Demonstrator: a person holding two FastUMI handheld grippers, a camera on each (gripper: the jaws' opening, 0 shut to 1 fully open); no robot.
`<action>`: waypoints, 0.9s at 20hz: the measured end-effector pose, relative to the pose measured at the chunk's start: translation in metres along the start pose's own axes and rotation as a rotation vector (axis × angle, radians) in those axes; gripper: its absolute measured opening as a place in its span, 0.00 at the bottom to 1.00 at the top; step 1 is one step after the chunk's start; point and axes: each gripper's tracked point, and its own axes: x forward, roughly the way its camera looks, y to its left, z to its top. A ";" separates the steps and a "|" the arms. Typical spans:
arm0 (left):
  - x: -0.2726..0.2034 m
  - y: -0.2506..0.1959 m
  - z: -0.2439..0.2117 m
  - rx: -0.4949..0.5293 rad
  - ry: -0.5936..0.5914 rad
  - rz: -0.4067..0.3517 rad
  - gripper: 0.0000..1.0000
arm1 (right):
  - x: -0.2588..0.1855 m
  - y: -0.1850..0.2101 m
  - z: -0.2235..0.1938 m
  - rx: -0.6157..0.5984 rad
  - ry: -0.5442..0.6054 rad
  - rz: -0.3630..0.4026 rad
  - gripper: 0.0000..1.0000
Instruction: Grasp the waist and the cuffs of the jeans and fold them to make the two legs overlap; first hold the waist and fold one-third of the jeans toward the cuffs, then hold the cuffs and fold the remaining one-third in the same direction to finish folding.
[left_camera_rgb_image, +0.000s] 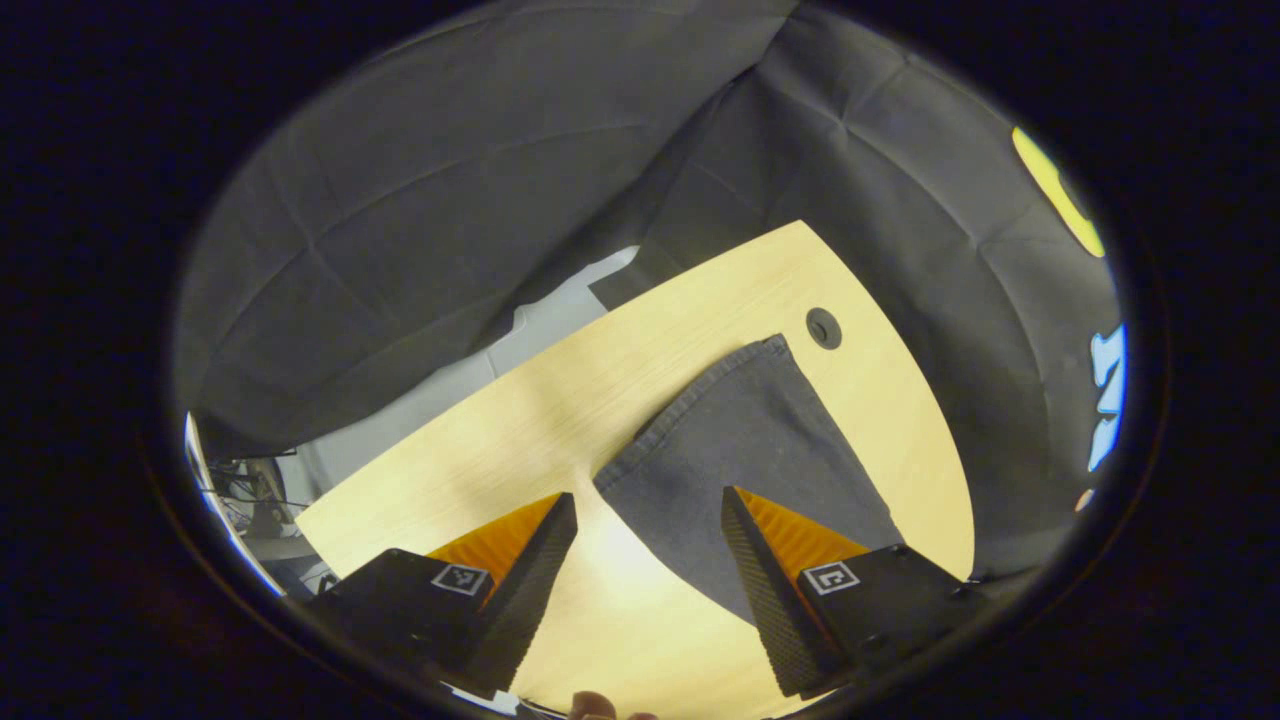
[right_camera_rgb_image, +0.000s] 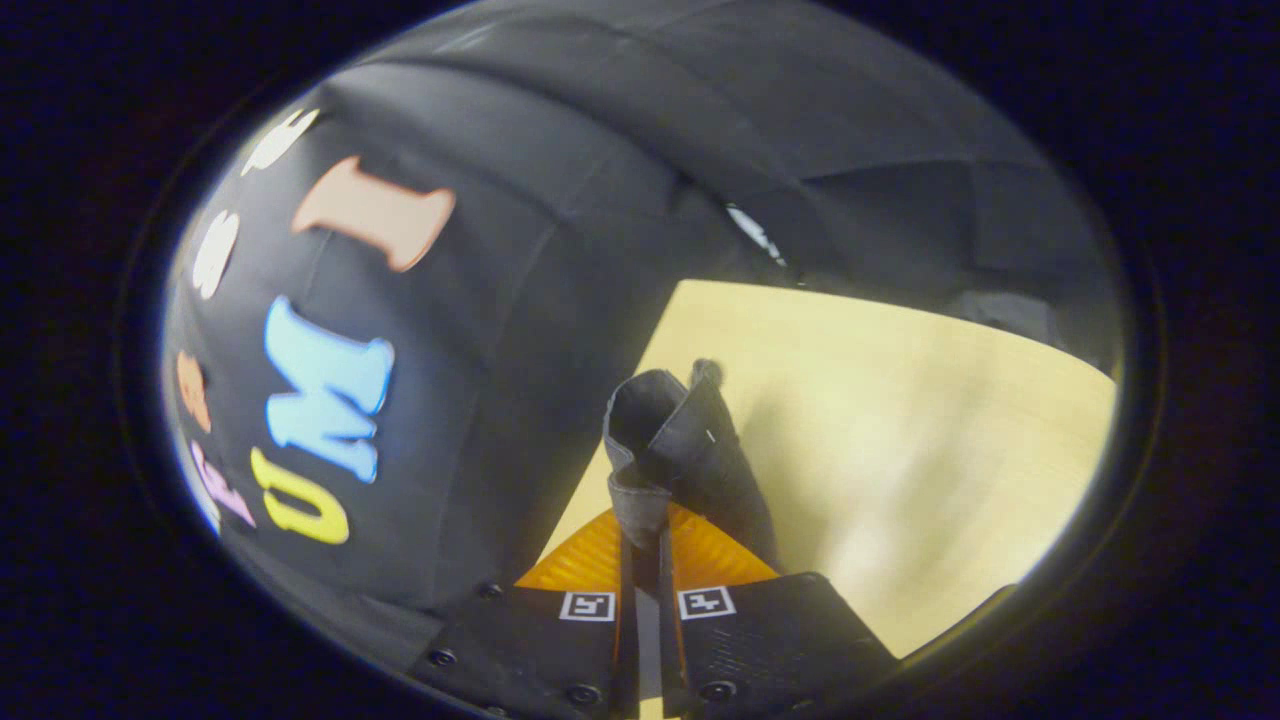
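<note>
Left gripper view shows the left tongs spread wide and holding nothing, low over the desk. Between and beyond the two fingers, a dark end of the jeans lies flat on the wood, with a stitched hem at its far edge; this looks like a cuff, but I cannot be sure. Near the far edge of the desk there is a small round hole.

Right gripper view shows the right tongs pressed together on a thick seamed edge of the jeans, which stands up from the fingers above the desk. I cannot tell if this edge is waist or cuff.

My judgement: a fold is in hand, with one end lifted and the other end lying down. Which fold of the three, the pictures do not settle. Probably the left tongs need to close on the hem in front of them, so both ends travel together.

No container is seen here.
</note>
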 end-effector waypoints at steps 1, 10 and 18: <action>0.000 -0.001 -0.001 -0.001 0.006 -0.009 0.98 | 0.001 0.029 -0.034 -0.071 0.045 0.041 0.08; 0.005 0.003 -0.009 -0.038 0.058 -0.033 0.98 | 0.049 0.103 -0.360 -0.171 0.571 0.153 0.07; 0.004 -0.001 -0.004 -0.023 0.046 -0.067 1.00 | 0.059 0.087 -0.397 -0.166 0.610 0.067 0.27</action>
